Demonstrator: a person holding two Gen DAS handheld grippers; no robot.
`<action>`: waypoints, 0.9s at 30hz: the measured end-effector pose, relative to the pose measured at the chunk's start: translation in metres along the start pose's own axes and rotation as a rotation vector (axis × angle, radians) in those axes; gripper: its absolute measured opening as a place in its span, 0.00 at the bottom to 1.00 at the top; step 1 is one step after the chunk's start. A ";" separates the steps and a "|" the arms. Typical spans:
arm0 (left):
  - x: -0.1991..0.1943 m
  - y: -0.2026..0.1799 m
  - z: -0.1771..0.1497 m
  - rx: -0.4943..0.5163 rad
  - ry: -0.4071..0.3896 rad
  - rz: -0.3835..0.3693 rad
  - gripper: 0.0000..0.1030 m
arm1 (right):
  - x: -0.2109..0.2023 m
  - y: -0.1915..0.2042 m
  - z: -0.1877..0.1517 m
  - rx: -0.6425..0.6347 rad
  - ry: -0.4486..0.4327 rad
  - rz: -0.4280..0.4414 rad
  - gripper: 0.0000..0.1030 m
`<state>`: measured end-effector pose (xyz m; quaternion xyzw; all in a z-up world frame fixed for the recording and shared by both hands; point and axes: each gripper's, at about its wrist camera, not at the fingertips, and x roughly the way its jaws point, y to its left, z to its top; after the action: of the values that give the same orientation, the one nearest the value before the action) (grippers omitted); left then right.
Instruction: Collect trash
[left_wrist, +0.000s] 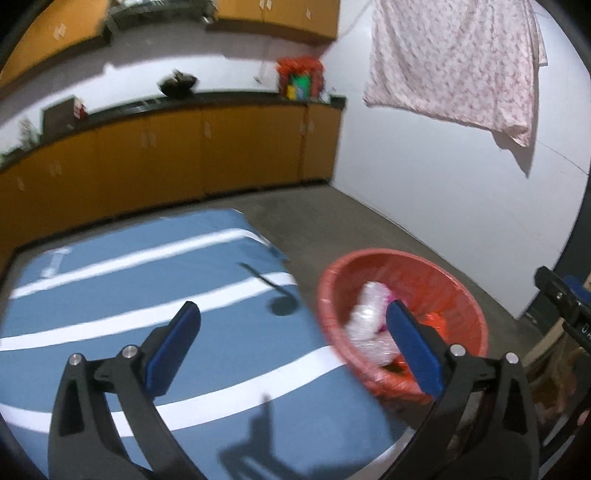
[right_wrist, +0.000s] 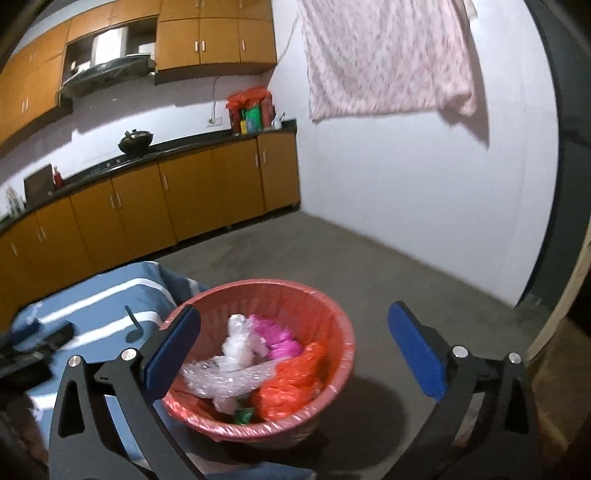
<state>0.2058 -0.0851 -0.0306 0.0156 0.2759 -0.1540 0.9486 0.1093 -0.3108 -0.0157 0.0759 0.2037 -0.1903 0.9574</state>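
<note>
Both the left tongs (left_wrist: 291, 328) and the right tongs (right_wrist: 293, 330) are held wide apart with nothing between them. The trash, clear plastic wrap (right_wrist: 221, 373), a pink bag (right_wrist: 277, 338) and an orange bag (right_wrist: 291, 384), is seen inside the red basket (right_wrist: 328, 310), which stands on the floor (right_wrist: 332, 251) just beside the blue striped bed (left_wrist: 129, 295).

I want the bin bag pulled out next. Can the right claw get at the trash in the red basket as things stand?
Probably yes. The right claw is open and empty above the red basket, whose top is uncovered. The clear plastic and orange bag lie exposed, with nothing between.
</note>
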 end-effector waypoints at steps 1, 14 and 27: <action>-0.010 0.003 -0.001 0.001 -0.017 0.019 0.96 | -0.005 0.002 -0.001 0.002 -0.004 0.002 0.98; -0.126 0.043 -0.038 -0.027 -0.100 0.195 0.96 | -0.074 0.042 -0.024 -0.078 -0.023 0.054 0.98; -0.184 0.054 -0.081 -0.041 -0.106 0.283 0.96 | -0.120 0.070 -0.056 -0.160 -0.035 0.110 0.98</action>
<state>0.0326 0.0277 -0.0054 0.0269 0.2237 -0.0136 0.9742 0.0153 -0.1945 -0.0116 0.0070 0.1972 -0.1218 0.9728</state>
